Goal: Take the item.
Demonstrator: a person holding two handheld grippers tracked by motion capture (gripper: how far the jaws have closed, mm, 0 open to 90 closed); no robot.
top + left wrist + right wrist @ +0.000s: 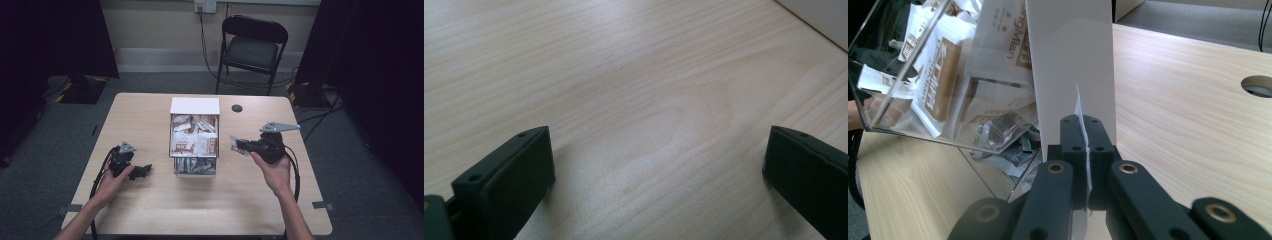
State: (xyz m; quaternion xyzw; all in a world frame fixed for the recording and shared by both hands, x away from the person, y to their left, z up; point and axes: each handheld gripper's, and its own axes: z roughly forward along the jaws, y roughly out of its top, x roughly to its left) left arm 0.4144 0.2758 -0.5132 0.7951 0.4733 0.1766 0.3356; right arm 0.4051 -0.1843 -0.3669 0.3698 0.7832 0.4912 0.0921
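While the right gripper pinches a sachet edge-on beside the box, seemingly to drop it in, the left gripper rests spread on the table.

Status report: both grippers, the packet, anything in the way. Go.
Right gripper shut on a flat sachet, beside the clear box. Left gripper open, over bare table. Path to box unobstructed.

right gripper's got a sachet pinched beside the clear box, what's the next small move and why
Probably carry the right gripper leftward over the clear box before releasing. Its jaws are shut on a thin sachet, held outside the box's right wall, while the box already holds similar packets. The left gripper sits open on the table.
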